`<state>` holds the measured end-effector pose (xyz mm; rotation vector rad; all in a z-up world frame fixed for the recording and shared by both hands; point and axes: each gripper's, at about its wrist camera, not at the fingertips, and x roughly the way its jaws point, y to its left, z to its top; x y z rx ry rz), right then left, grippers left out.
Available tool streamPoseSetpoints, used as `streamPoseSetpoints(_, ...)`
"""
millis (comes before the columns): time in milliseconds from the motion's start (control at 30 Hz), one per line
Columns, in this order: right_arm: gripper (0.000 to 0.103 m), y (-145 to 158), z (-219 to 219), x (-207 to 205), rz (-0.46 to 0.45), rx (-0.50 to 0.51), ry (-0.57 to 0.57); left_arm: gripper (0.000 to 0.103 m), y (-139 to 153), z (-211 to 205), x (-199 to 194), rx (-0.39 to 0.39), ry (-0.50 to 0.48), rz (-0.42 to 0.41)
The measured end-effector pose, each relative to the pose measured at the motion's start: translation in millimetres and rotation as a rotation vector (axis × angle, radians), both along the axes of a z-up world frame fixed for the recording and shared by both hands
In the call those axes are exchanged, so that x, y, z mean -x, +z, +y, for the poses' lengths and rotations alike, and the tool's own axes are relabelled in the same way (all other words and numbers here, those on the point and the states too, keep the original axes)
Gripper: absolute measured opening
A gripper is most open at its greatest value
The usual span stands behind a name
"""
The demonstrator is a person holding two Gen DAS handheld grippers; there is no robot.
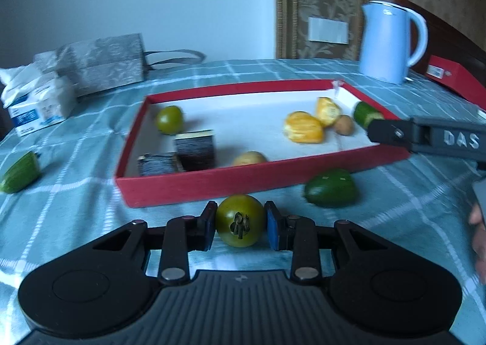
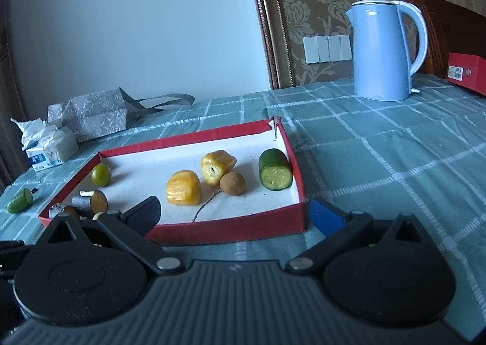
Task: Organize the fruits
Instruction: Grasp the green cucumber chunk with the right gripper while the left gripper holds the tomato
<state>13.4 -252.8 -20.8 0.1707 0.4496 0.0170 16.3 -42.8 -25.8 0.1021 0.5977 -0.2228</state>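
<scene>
Here, the left gripper [image 1: 240,225] was clamped on a green tomato [image 1: 240,221], its 2 blue pads pressed against the fruit's sides, stem facing the camera. Just beyond its fingertips stood the near wall of the red tray [image 1: 212,182], and ahead to its right a green fruit [image 1: 330,188] lay on the checked cloth [image 1: 410,208]. Farther ahead, inside the tray, sat another green tomato [image 1: 169,119], 2 yellow pieces [image 1: 303,131] and a cucumber chunk [image 2: 275,169]. The right gripper [image 2: 235,212] had its fingers spread wide with nothing between them; the tray's near right corner stood directly in front of it. Far ahead to its right stood a blue kettle [image 2: 384,50].
</scene>
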Motion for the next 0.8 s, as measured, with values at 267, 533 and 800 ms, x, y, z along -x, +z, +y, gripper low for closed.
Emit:
streamPoseSetpoints(267,0.103,-3,22,4,0.001,0.107,0.083,0.032,1,28,-10,0.03,0.179,0.005)
streamPoseSetpoints(533,0.092,-7,38,10,0.079,0.114,0.211,0.032,1,34,-12,0.036,0.215,0.006)
streamPoseSetpoints(800,0.074,-15,60,-4,0.171,0.161,0.238,0.032,0,36,-12,0.038,0.214,0.007)
